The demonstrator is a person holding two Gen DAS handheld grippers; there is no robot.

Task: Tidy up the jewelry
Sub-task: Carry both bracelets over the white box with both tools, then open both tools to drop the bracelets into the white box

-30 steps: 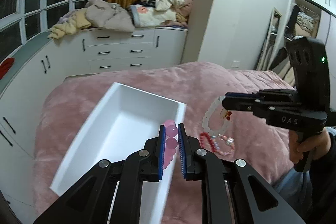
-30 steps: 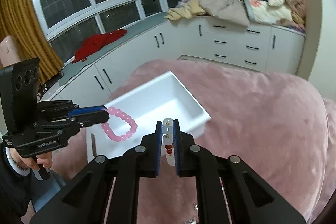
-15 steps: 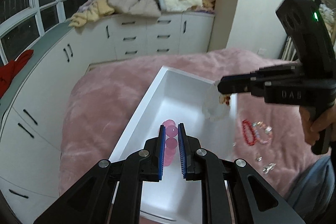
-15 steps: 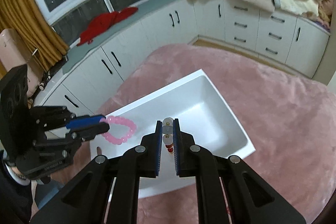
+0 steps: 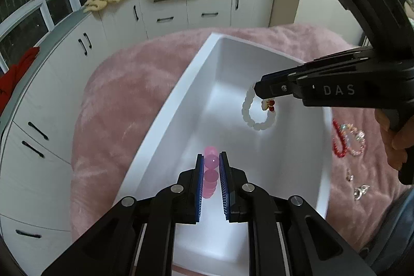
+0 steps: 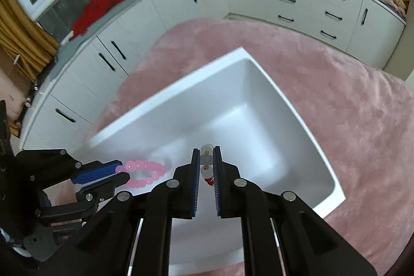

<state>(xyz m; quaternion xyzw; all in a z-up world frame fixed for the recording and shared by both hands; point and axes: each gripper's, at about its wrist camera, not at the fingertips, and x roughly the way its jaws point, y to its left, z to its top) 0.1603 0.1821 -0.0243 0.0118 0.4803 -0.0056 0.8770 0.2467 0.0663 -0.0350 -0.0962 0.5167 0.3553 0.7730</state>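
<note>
A white rectangular box (image 5: 178,92) lies on the pink blanket; it also shows in the right wrist view (image 6: 305,120). My left gripper (image 5: 211,162) is shut on a pink bead bracelet (image 5: 210,176) and holds it over the box's near end; the bracelet hangs as a loop in the right wrist view (image 6: 145,172). My right gripper (image 6: 206,159) is shut on a white bead bracelet (image 5: 256,113) with a small red charm, held above the box's inside; its beads show between the fingers (image 6: 207,159).
On the blanket right of the box lie a red bead bracelet (image 5: 337,144), a clear-and-pink bracelet (image 5: 355,140) and small silver pieces (image 5: 361,189). White drawers (image 5: 165,9) with piled clothes stand behind the bed. A red cloth (image 6: 108,4) lies on the window ledge.
Both grippers have moved from beside the box to over its inside and come lower. Each still holds its bracelet.
</note>
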